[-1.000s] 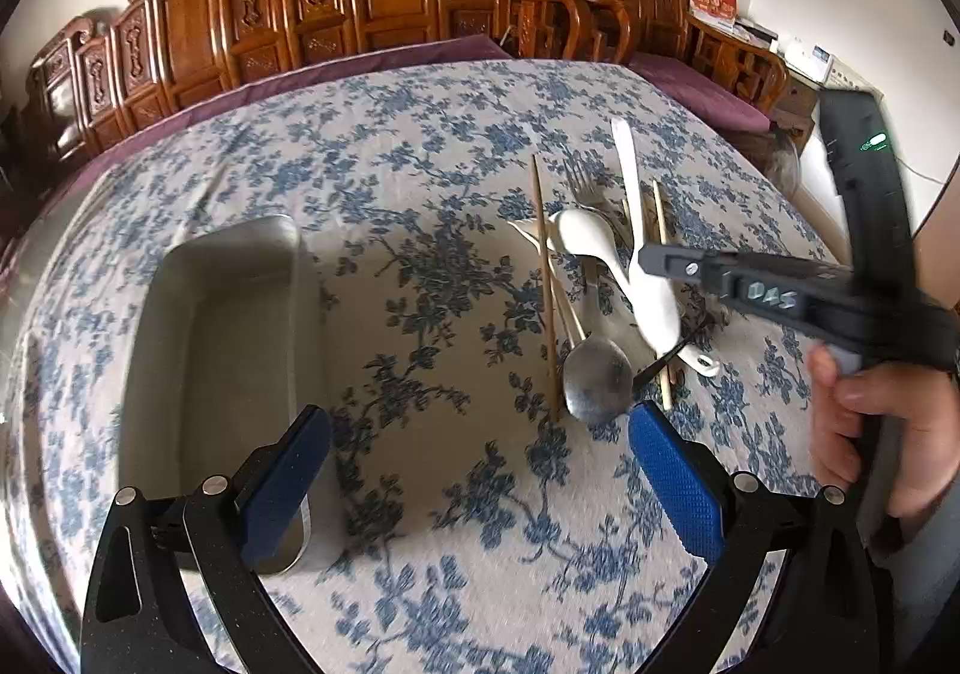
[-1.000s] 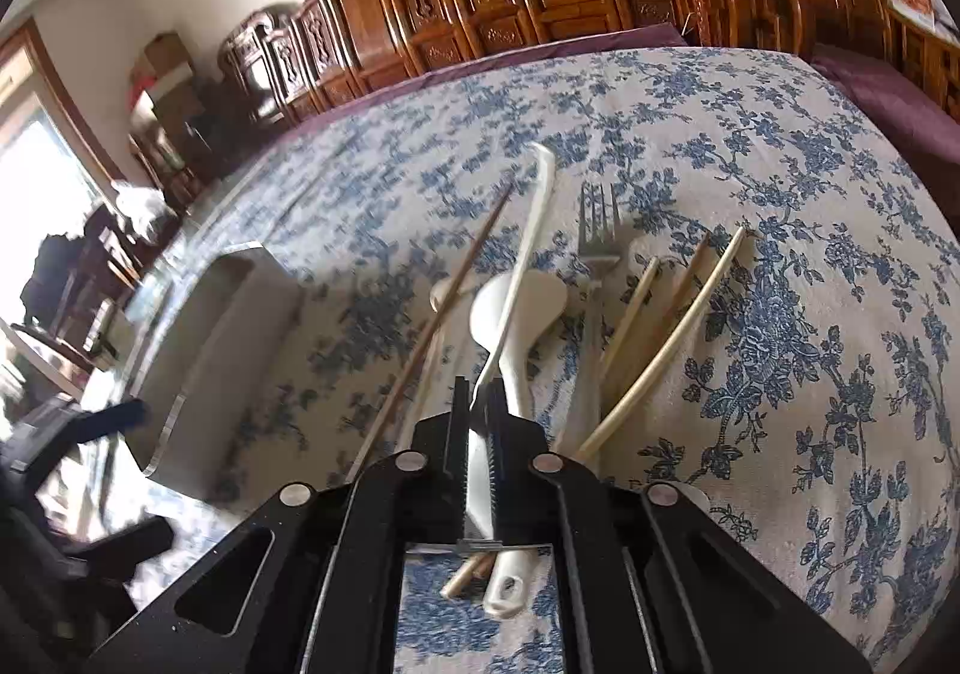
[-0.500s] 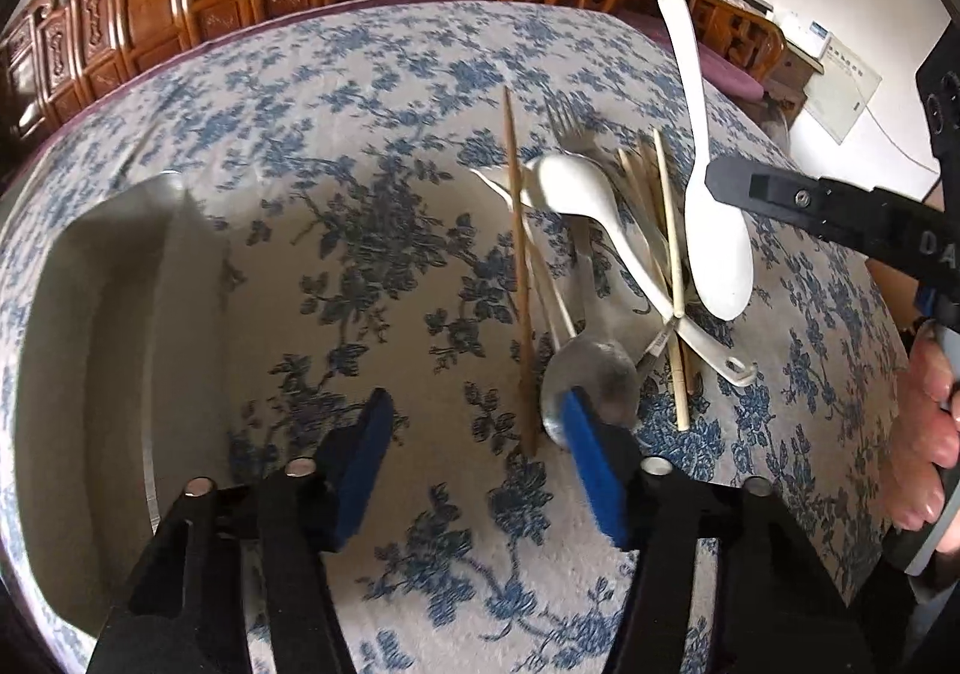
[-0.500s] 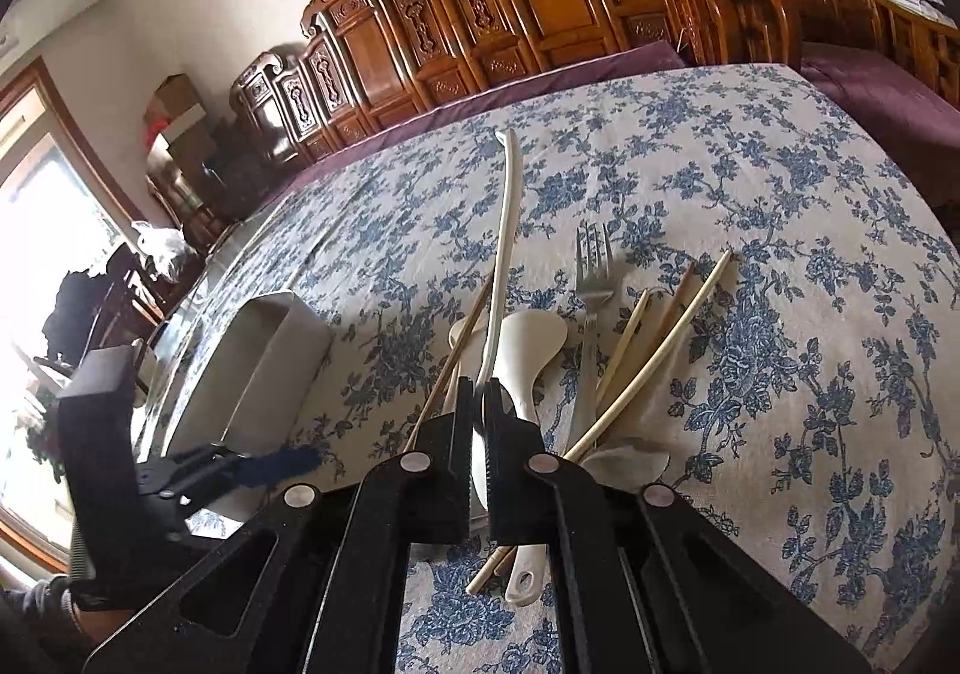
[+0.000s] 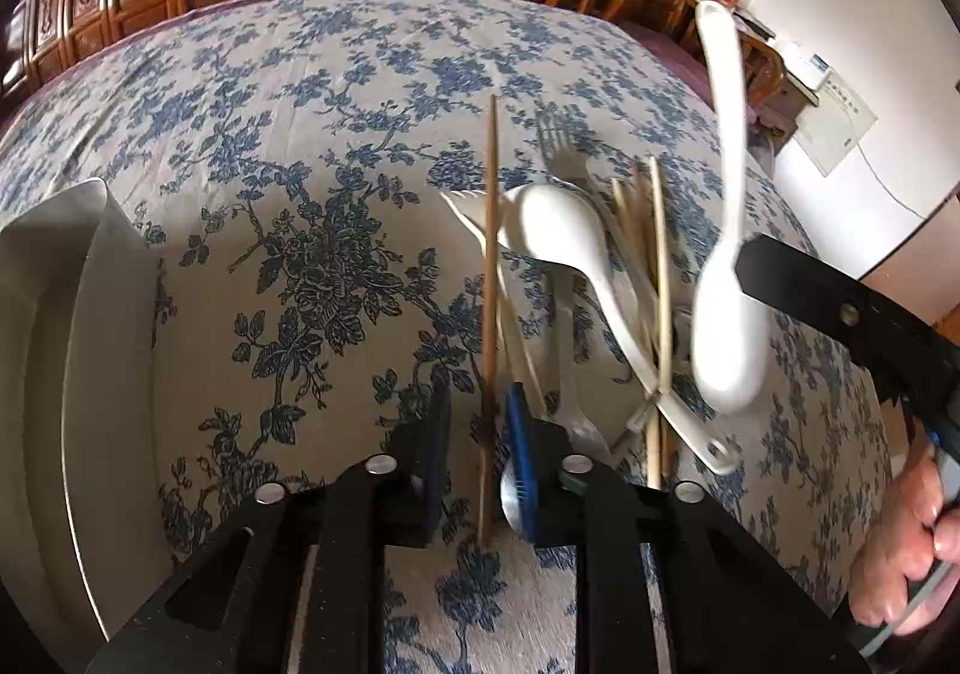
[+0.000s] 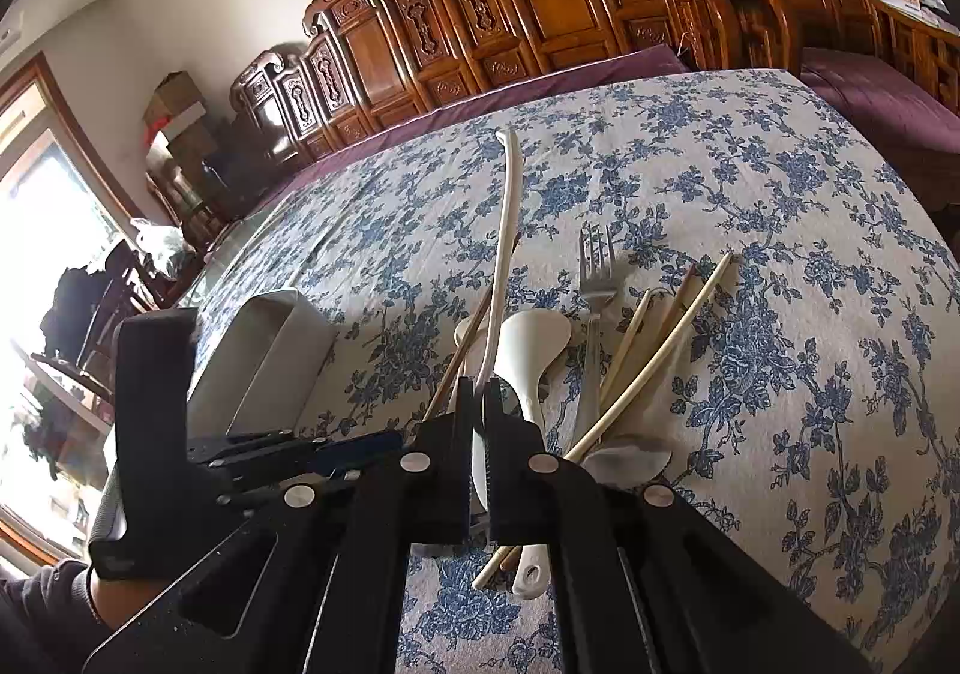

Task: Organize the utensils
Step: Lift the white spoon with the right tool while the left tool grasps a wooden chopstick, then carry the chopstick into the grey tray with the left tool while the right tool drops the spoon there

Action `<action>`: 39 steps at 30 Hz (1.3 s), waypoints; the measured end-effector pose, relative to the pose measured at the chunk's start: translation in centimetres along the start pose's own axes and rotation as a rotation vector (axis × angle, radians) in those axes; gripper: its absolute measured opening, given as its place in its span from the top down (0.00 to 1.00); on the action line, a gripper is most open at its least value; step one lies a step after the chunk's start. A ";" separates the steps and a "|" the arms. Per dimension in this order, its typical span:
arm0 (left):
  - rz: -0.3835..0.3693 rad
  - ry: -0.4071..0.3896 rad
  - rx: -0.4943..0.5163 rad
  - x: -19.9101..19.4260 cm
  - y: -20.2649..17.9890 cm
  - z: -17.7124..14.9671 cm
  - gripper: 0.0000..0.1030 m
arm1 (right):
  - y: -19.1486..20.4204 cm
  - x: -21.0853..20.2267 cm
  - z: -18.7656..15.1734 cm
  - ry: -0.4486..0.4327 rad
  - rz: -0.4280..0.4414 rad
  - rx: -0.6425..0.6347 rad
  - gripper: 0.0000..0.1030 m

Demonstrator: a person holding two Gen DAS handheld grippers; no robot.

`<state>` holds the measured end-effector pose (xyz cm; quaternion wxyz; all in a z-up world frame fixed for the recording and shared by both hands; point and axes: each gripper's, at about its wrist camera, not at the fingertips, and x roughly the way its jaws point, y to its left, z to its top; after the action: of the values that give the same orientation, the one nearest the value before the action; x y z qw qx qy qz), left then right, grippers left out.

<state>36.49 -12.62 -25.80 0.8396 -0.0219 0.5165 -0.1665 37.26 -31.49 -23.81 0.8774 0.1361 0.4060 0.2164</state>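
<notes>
Your right gripper [image 6: 478, 422] is clamping the white rice paddle [image 5: 723, 278], lifting it clear above the utensil pile [image 5: 600, 278] on the floral tablecloth [image 5: 300, 266]. Your left gripper [image 5: 478, 452] is straddling the brown chopstick [image 5: 492, 254] at the pile's left edge, jaws nearly closed around it; contact looks likely but is blurred. The white tray [image 5: 78, 374] is sitting well left of the pile.
</notes>
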 end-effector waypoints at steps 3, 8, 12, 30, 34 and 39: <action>-0.004 0.005 -0.006 0.4 0.2 0.1 0.96 | 0.1 0.0 0.0 0.000 0.002 -0.001 0.96; 0.021 -0.016 0.009 -0.5 0.1 -0.2 0.96 | 0.7 -0.1 0.1 -0.001 0.011 -0.008 0.96; 0.041 -0.046 0.019 -2.4 0.3 -0.6 0.96 | 1.4 -0.2 0.1 -0.006 0.021 -0.012 0.96; 0.084 -0.143 0.046 -11.6 4.5 -3.5 0.96 | 5.8 -1.2 -1.1 -0.005 0.073 -0.077 0.96; 0.097 -0.155 0.040 -12.9 6.2 -4.3 0.96 | 7.2 -1.0 -1.3 -0.001 0.068 -0.107 0.96; 0.128 -0.164 0.032 -13.9 8.5 -5.1 0.96 | 9.0 -0.7 -1.5 0.007 0.060 -0.146 0.96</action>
<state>28.51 0.32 -17.96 0.8882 0.0113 0.4438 -0.1185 33.29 -23.88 -20.54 0.8767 0.0832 0.3878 0.2721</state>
